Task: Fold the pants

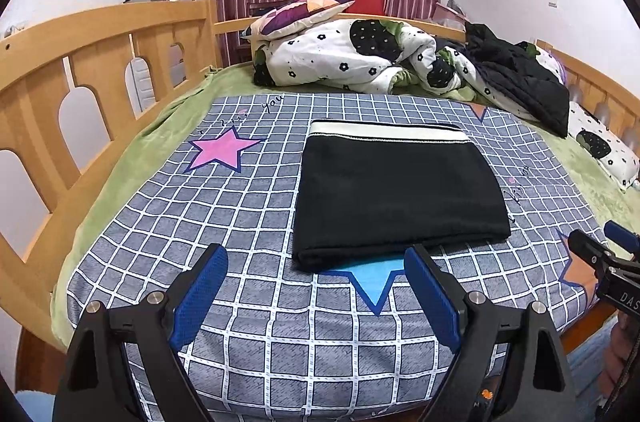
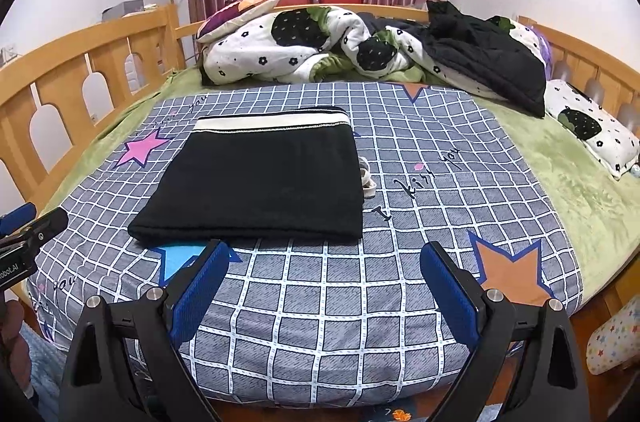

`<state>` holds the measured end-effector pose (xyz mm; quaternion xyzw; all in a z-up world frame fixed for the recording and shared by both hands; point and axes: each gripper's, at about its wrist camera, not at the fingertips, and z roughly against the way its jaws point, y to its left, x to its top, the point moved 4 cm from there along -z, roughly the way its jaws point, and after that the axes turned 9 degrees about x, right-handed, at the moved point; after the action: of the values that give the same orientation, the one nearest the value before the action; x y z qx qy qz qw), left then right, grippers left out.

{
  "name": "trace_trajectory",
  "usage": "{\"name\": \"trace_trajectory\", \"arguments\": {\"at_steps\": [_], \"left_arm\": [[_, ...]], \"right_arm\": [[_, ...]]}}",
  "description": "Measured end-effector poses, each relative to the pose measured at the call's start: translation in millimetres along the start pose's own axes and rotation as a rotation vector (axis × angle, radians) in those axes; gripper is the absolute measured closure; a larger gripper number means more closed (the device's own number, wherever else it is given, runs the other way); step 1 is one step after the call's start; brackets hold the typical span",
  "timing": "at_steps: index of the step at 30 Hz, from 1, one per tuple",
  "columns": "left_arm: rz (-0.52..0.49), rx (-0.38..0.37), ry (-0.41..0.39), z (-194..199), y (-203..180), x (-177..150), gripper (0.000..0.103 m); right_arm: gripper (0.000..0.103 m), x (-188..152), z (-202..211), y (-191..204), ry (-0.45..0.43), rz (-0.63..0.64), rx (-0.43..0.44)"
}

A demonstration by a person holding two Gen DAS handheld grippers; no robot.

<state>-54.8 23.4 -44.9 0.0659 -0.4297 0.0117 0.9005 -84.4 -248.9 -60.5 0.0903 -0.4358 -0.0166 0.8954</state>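
— Since the pants [image 1: 400,190] already lie as a flat black rectangle on the checked sheet [image 1: 248,206] of the bed, white waistband away from us, what could still spoil it?

— Mostly a careless re-grip, I'd say. The left gripper [image 1: 316,296] and the right gripper [image 2: 325,292] both hover short of the near folded edge, jaws spread wide, nothing between them.

— So nothing is held?

— Nothing. If one pad catches only the top layer, lifting would likely peel the fold open.

— And that pale bit at the right edge?

— A small cord or tag [image 2: 367,178], hard to tell which, sticking out beside the pants. Dragging the bundle could pull it further out, or ruck the sheet underneath.

— The quilt [image 2: 288,46] behind?

— Well apart; little risk there.
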Motion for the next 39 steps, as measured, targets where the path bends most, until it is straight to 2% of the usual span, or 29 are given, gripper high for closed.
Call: {"name": "trace_trajectory", "arguments": {"at_steps": [39], "left_arm": [[-0.010, -0.012, -0.003, -0.2, -1.4, -1.3, 0.014]], "right_arm": [[0.008, -0.7, 2.4, -1.0, -0.013, 0.012, -0.013]]}}
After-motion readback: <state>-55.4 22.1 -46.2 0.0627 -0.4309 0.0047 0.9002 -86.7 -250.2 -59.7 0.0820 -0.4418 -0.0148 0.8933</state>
